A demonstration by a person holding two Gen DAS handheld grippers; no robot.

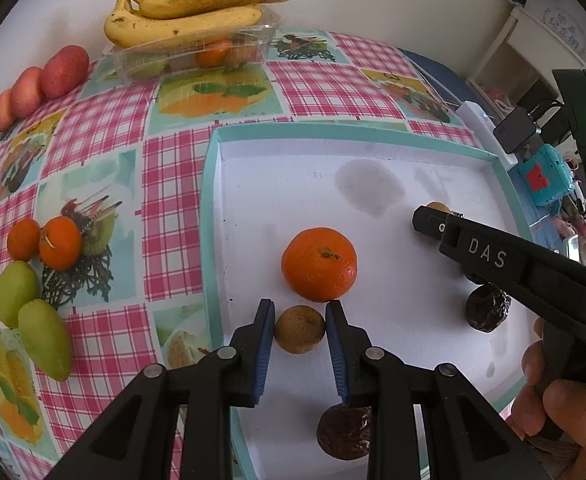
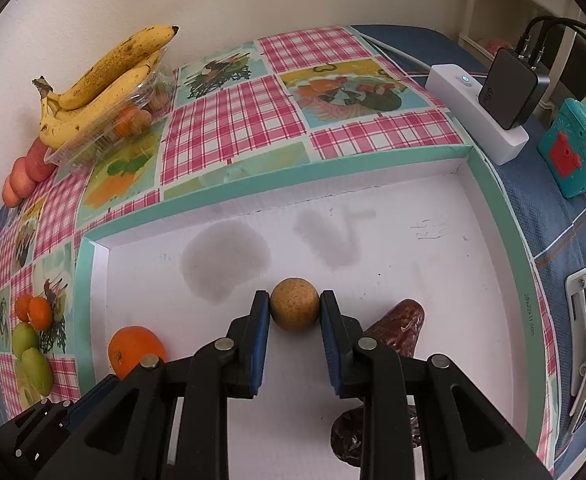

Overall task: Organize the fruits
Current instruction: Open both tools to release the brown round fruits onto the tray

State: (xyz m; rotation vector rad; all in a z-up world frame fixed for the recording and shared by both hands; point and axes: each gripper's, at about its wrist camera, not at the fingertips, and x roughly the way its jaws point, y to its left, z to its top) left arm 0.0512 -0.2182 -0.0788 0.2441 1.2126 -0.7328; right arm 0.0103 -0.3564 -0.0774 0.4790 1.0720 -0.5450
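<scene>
Gripping brown fruits [image 1: 299, 329], both jaws.

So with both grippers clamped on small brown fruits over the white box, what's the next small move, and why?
Probably open both and let go. The left gripper and right gripper each pinch a small brown fruit low over the box floor, beside the orange and dates.

L gripper [image 1: 299, 322] jaws clamped on small brown fruit [image 1: 299, 330], tangerine [image 1: 319, 264] touching it, white tray [image 1: 373, 132]
</scene>
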